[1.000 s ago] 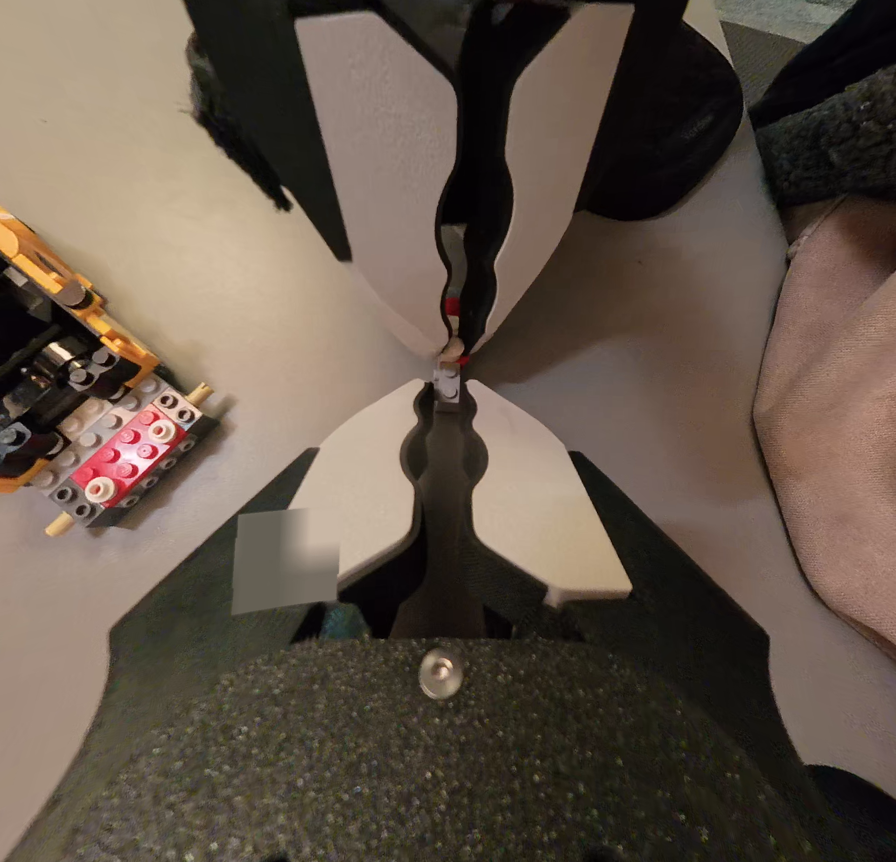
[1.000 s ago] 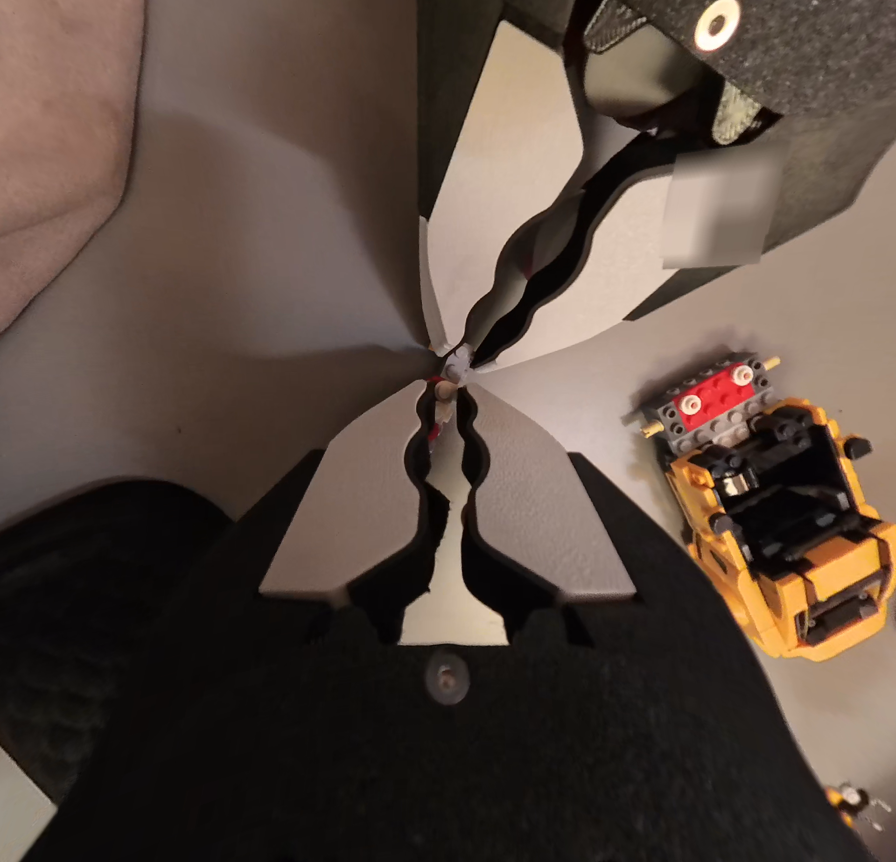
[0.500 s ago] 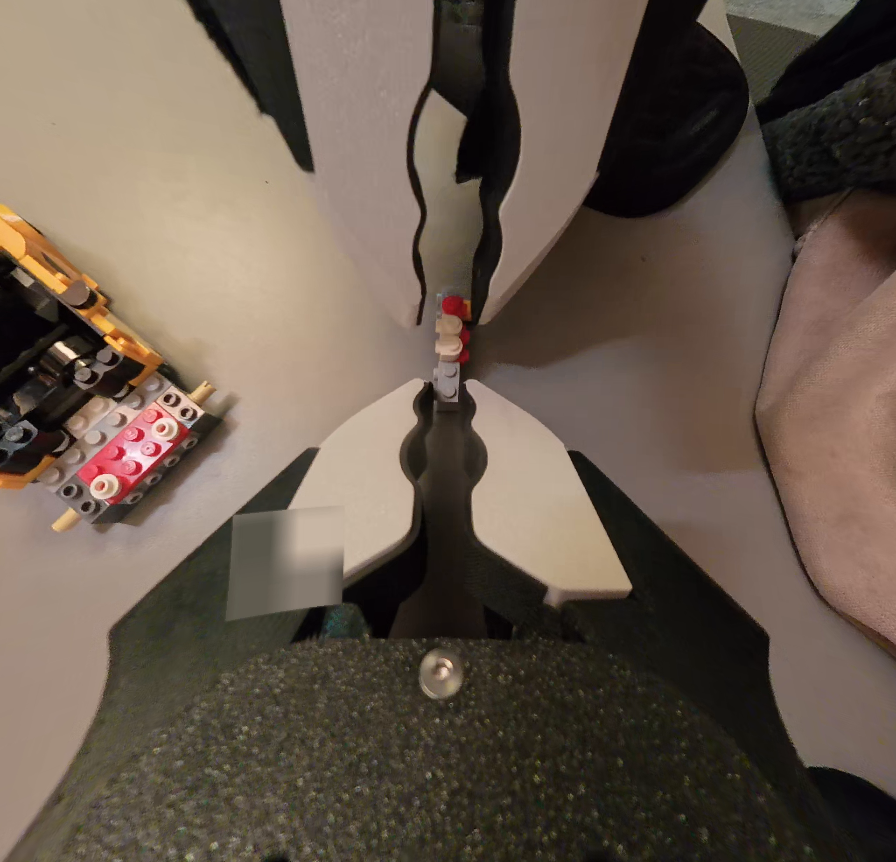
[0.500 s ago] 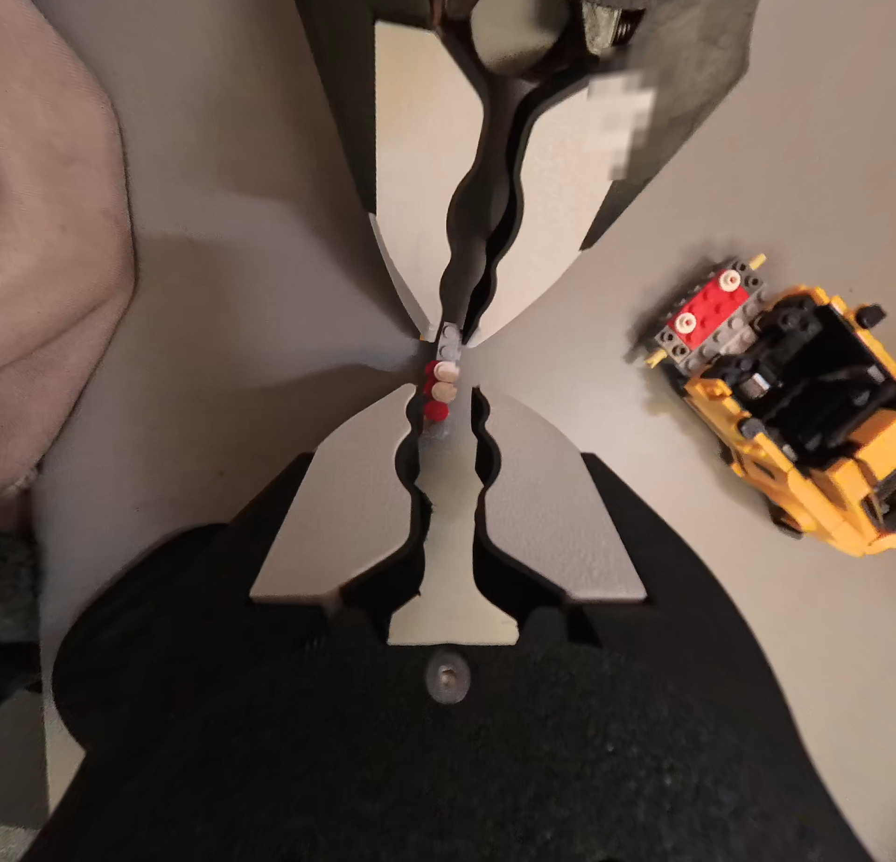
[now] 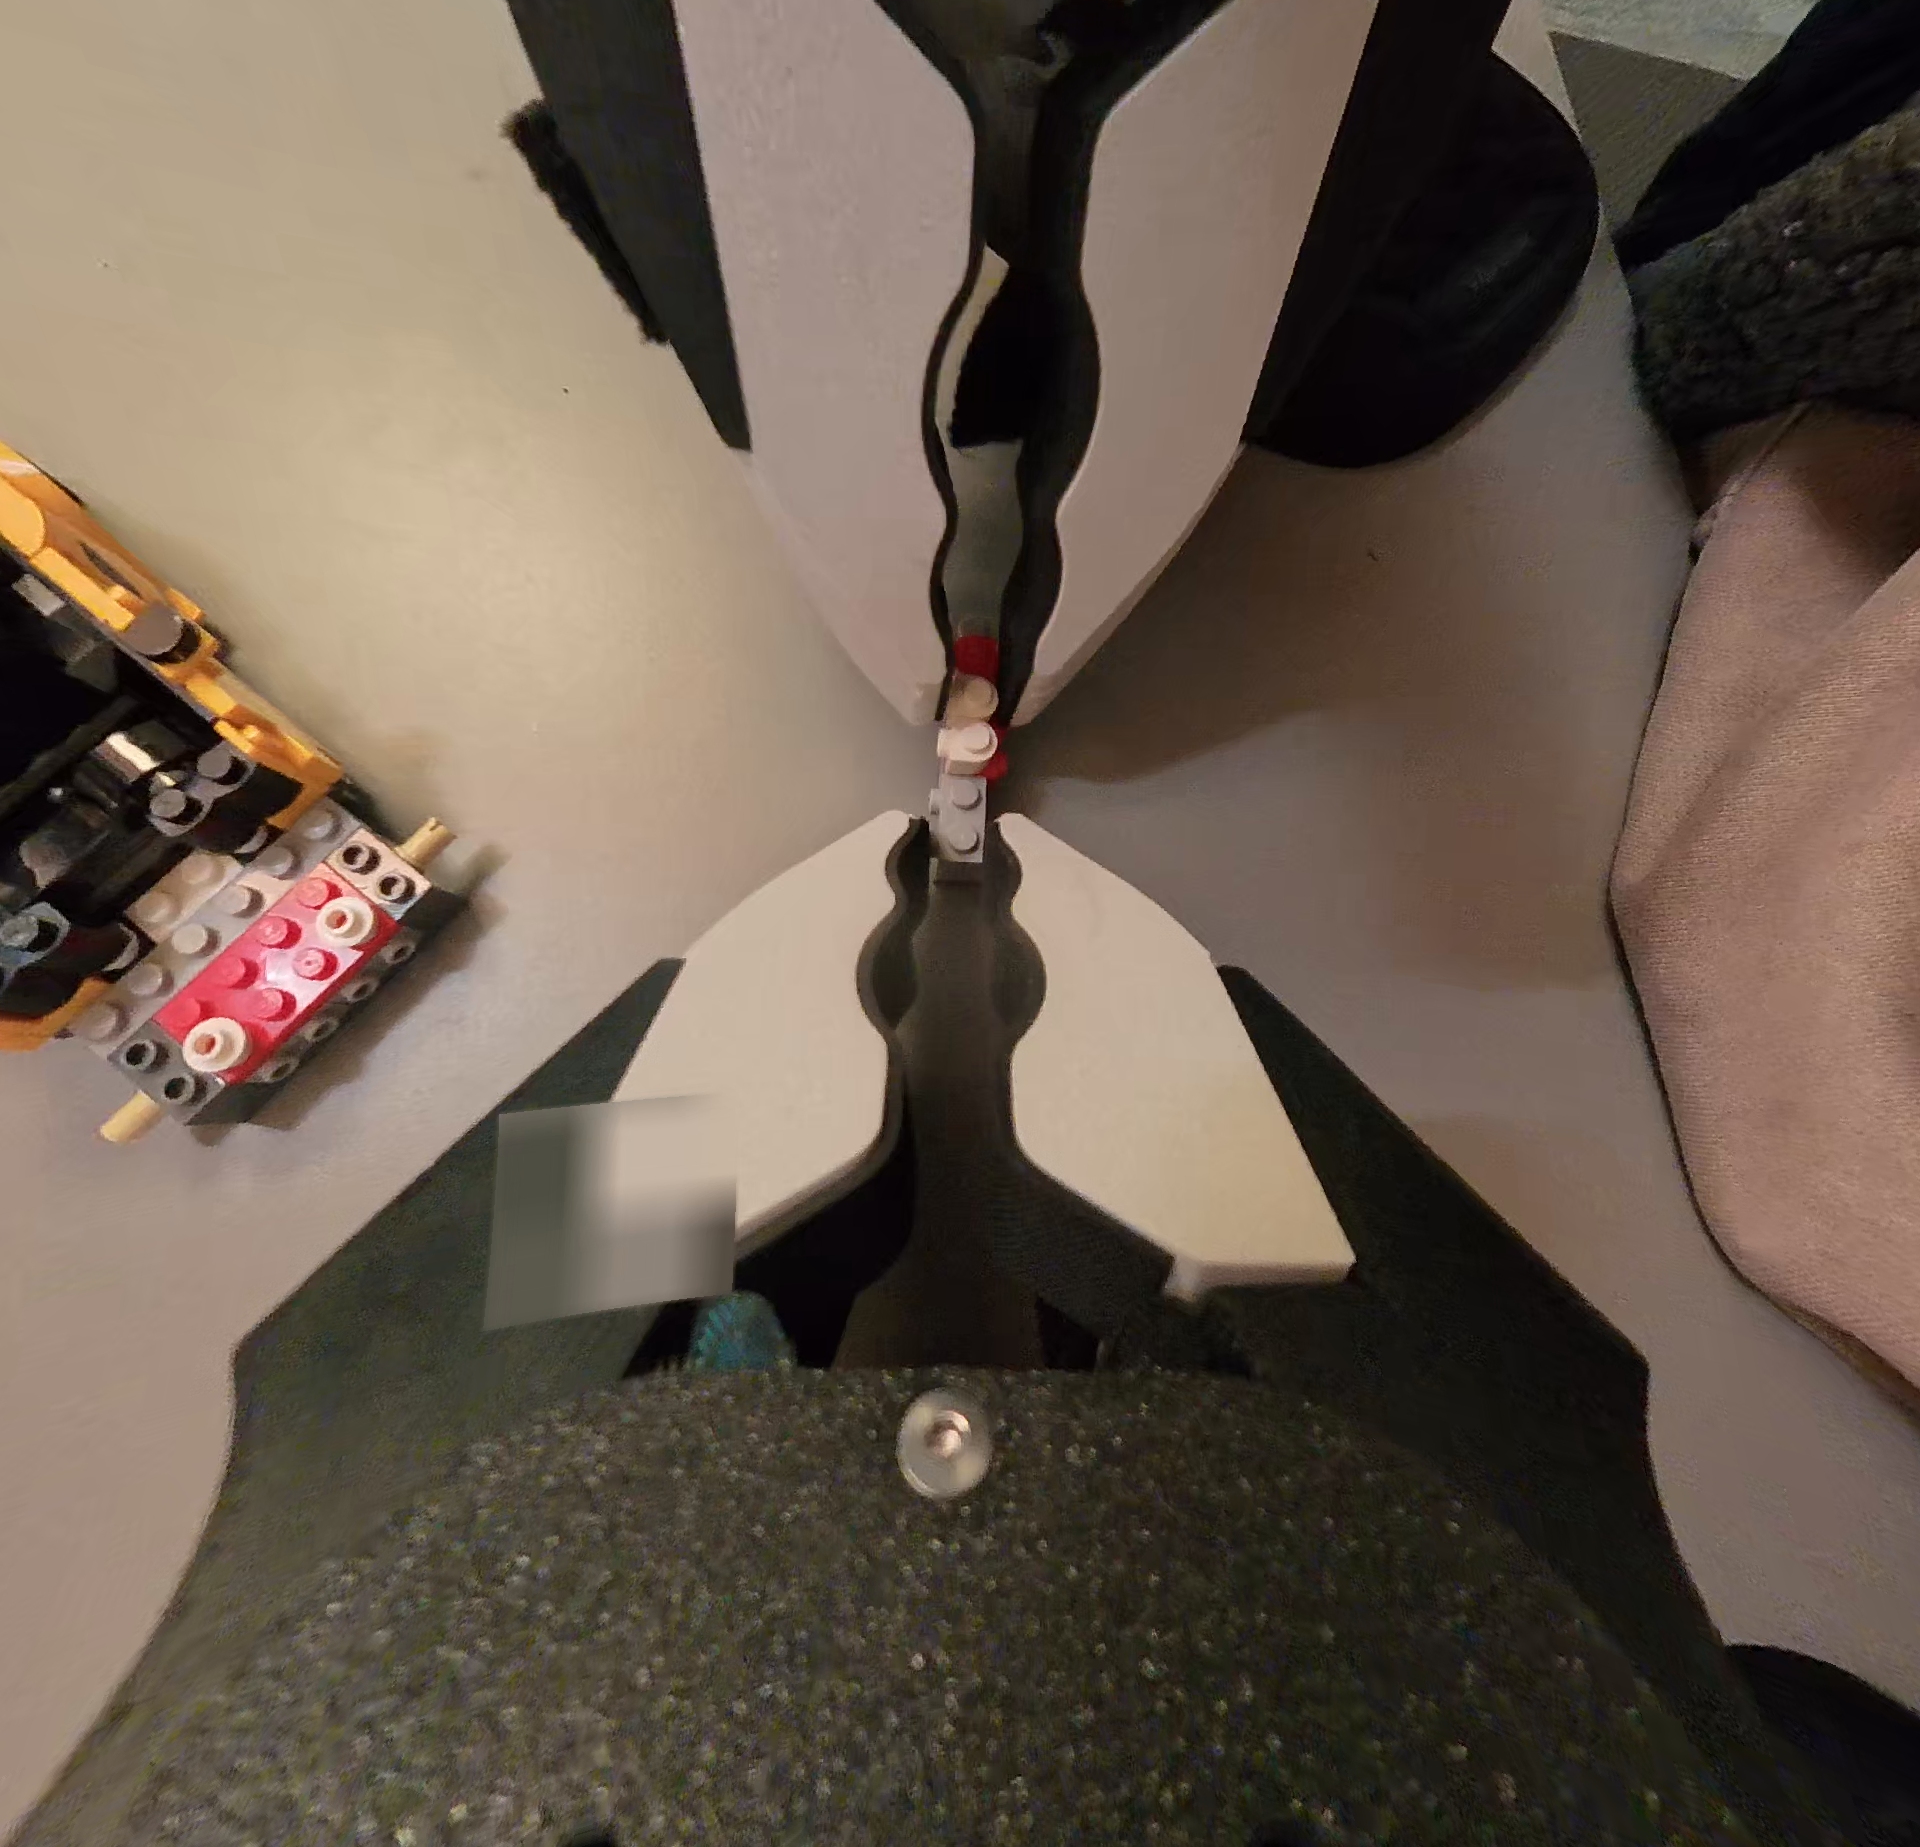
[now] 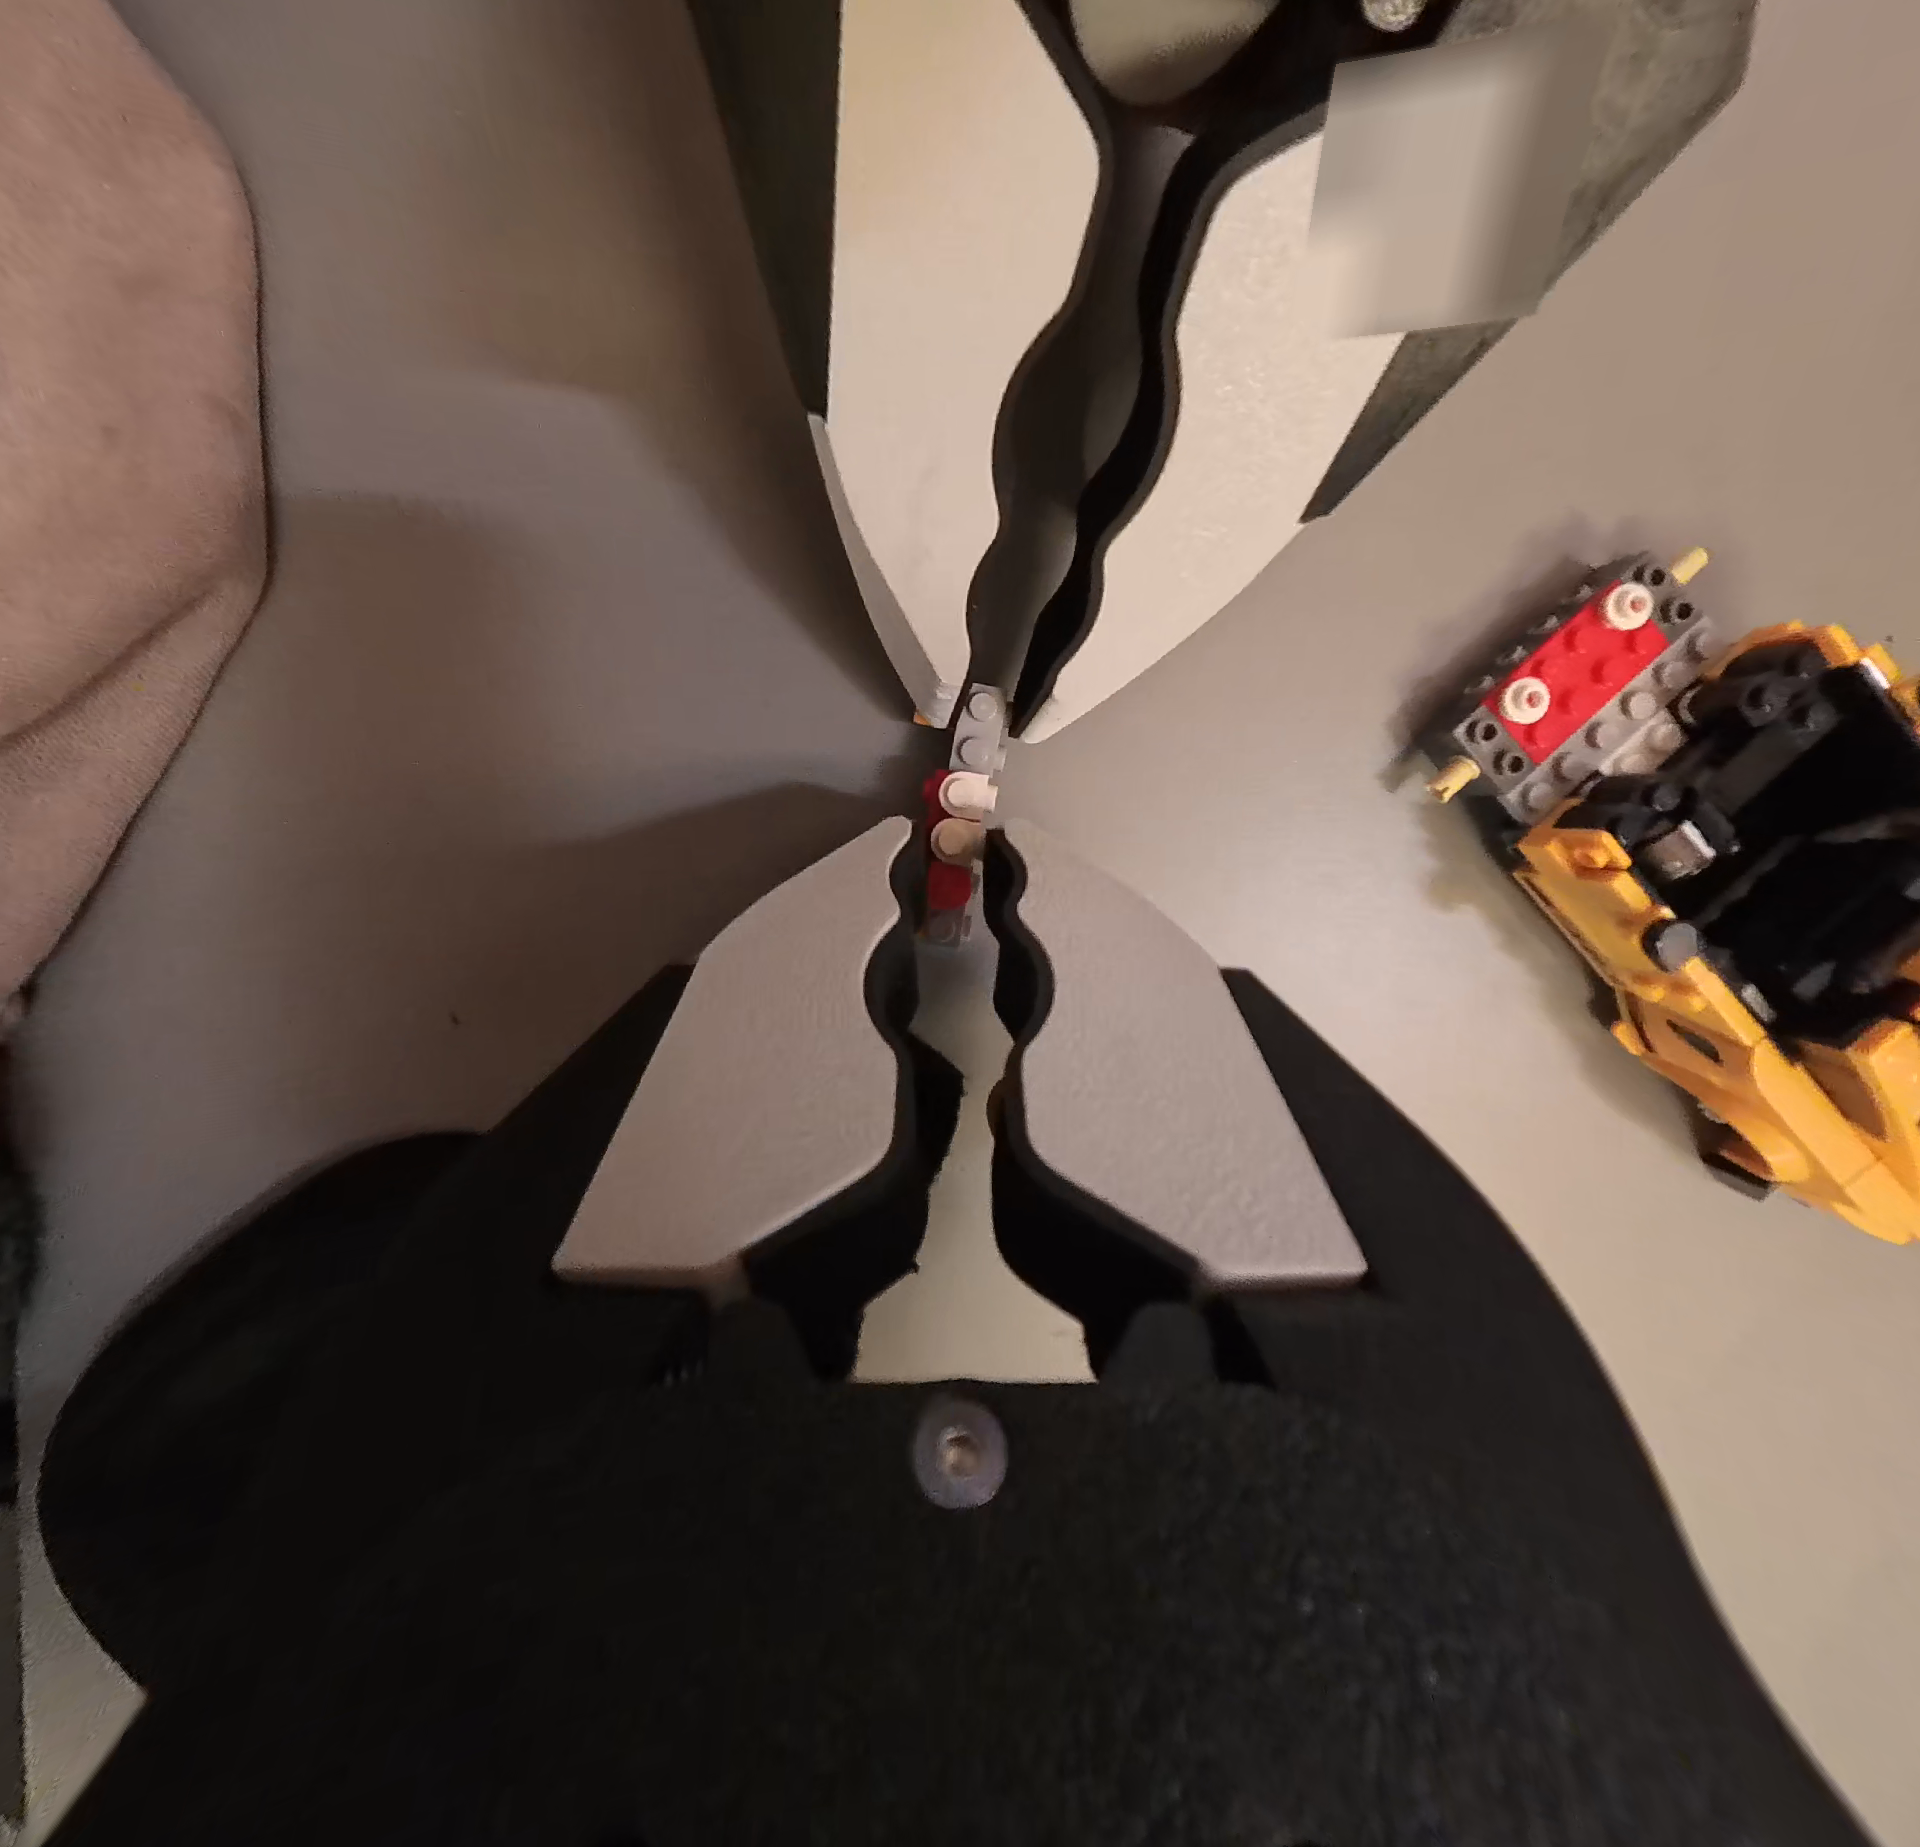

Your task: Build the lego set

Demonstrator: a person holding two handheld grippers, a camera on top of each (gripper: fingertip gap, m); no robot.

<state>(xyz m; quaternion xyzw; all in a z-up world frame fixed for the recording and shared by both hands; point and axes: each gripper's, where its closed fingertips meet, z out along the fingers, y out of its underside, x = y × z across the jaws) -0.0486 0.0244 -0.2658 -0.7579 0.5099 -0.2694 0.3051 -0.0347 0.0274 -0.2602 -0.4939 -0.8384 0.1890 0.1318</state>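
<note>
Grey-red lego strip [image 5: 966, 758] pinched by left gripper [image 5: 958, 841] and right gripper [image 6: 951, 862], yellow car's whole body [image 6: 1704, 862] only in right view.

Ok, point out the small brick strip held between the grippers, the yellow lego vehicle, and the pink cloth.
small brick strip [image 5: 961, 774]: left wrist view, on its grey and white middle studs.
yellow lego vehicle [image 6: 1704, 1049]: right wrist view, on its yellow side panel.
pink cloth [image 5: 1787, 924]: left wrist view, on its broad folded surface.
</note>
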